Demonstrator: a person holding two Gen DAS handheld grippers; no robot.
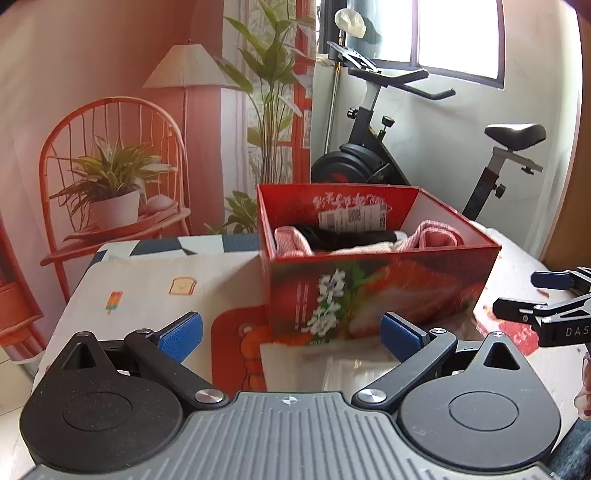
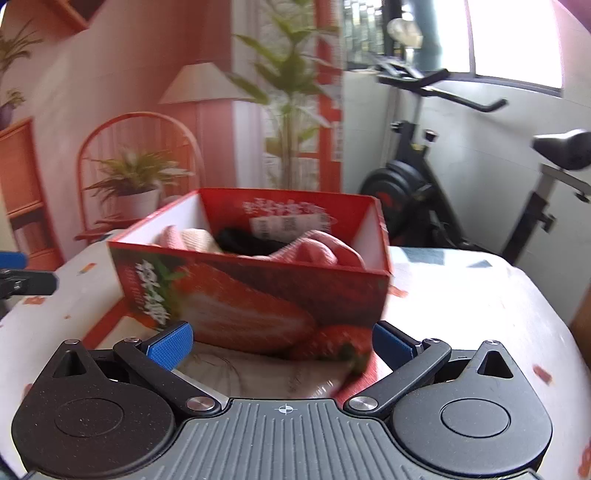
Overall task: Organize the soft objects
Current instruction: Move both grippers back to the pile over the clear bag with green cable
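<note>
A red strawberry-print cardboard box stands on the table, open at the top; the right wrist view shows the box from its other front corner. Inside lie pink cloth, a black cloth and a cream cloth; in the right wrist view the pink cloth is heaped at the right. My left gripper is open just in front of the box with nothing between its blue pads. My right gripper is open too, close to the box's lower front. Its fingers show at the right edge of the left wrist view.
The table wears a white cloth with cartoon prints. An exercise bike stands behind the table on the right. A printed backdrop with a chair, lamp and plants hangs behind on the left. A window is above.
</note>
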